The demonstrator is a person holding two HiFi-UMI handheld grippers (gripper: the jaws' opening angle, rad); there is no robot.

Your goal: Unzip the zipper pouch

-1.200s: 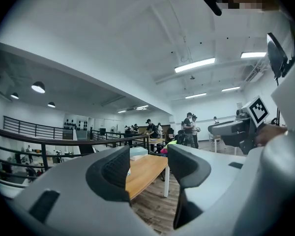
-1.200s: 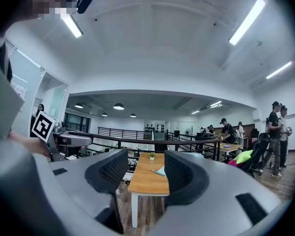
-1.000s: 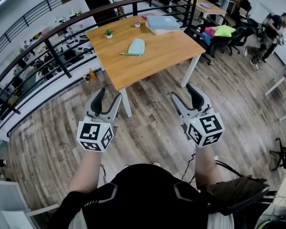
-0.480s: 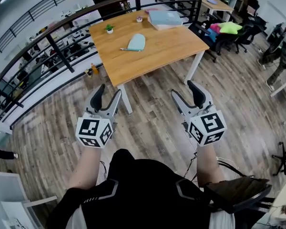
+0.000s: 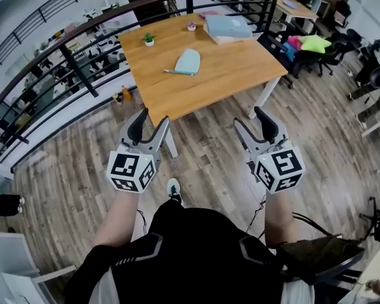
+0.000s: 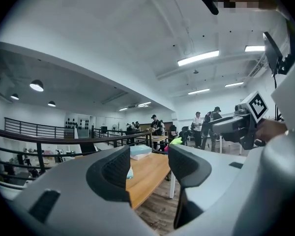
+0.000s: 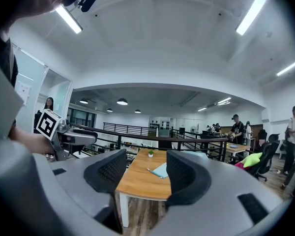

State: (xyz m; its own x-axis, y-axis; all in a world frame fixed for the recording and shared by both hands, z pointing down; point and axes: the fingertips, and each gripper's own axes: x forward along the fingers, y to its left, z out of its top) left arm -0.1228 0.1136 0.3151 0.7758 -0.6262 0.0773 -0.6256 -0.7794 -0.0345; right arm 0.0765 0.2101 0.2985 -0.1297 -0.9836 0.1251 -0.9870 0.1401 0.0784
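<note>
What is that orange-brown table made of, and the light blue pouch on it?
The orange-brown table top looks like wood or wood-look laminate, smooth and matt with faint grain. Its white legs look like painted metal. The light blue zipper pouch seems soft, maybe fabric or plastic; it is too far to tell which.

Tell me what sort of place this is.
Probably an open-plan office on an upper level: a wooden table stands beside a black railing, with office chairs nearby.
</note>
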